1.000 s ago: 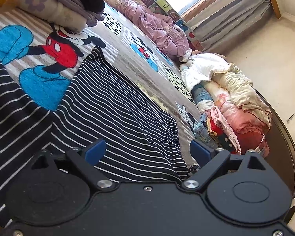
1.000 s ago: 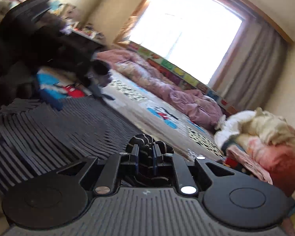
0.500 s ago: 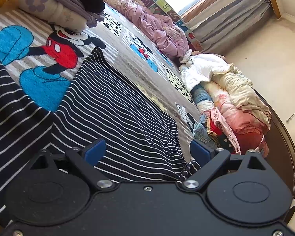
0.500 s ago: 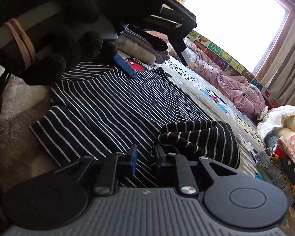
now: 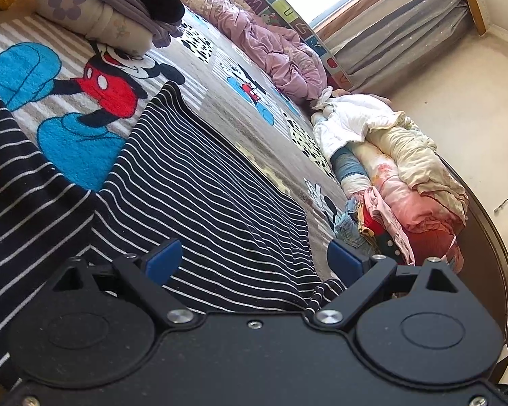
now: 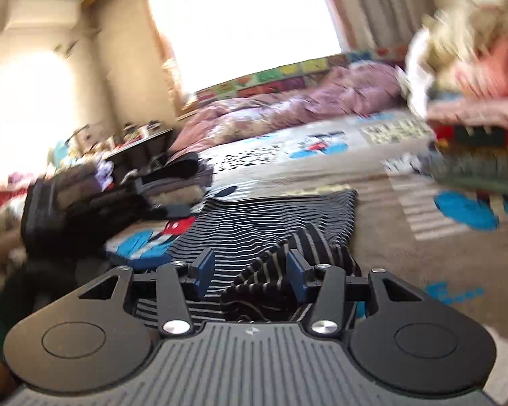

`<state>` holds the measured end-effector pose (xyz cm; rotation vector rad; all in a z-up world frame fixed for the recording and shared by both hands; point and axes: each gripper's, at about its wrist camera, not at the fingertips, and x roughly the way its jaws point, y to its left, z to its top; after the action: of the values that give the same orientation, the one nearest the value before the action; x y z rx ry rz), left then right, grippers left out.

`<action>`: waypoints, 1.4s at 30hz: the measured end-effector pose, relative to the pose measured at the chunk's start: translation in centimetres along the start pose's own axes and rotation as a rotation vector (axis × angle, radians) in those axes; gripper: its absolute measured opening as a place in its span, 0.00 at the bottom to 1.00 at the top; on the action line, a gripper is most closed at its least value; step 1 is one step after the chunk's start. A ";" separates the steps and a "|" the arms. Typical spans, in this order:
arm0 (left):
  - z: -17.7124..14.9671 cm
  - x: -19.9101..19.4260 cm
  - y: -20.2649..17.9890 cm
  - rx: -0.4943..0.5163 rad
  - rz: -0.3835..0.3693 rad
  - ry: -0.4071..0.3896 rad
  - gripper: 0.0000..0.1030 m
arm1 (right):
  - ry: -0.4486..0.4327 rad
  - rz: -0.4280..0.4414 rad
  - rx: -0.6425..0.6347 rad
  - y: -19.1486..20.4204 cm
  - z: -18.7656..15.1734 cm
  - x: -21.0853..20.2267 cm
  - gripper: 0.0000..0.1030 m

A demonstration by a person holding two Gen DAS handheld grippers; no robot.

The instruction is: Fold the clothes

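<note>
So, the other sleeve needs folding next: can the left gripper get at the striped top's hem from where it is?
Probably yes: the left gripper is open right over the striped top, nothing between.

The striped top is soft knit cloth. The blanket beneath looks fuzzy. The left gripper is matt black plastic with shiny metal screws.
</note>
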<state>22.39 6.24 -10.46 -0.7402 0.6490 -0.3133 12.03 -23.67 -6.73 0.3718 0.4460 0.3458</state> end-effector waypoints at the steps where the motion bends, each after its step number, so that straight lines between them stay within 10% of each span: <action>1: 0.0 0.0 0.0 0.000 0.001 0.000 0.91 | 0.008 0.000 0.096 -1.1 0.2 0.1 0.48; 6: 0.0 -0.1 0.0 -0.005 0.002 -0.003 0.91 | 0.071 -0.010 0.396 -4.6 0.0 1.8 0.48; 23: 0.0 0.2 -0.3 0.005 -0.002 0.000 0.91 | 0.064 -0.087 0.778 -7.9 -2.7 5.9 0.48; 31: -0.2 0.4 -0.5 0.016 -0.002 0.008 0.91 | 0.010 -0.050 0.888 -9.4 -3.8 6.8 0.47; 36: -0.3 0.5 -0.5 0.024 -0.001 0.016 0.91 | -0.047 -0.018 0.808 -9.1 -3.0 6.6 0.20; 42: -0.5 0.7 -0.8 0.039 -0.003 0.028 0.91 | -0.144 -0.005 0.742 -10.2 -0.5 4.0 0.18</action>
<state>22.62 5.12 -10.49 -0.7011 0.6664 -0.3382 17.58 -30.91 -12.83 1.1098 0.4229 0.1341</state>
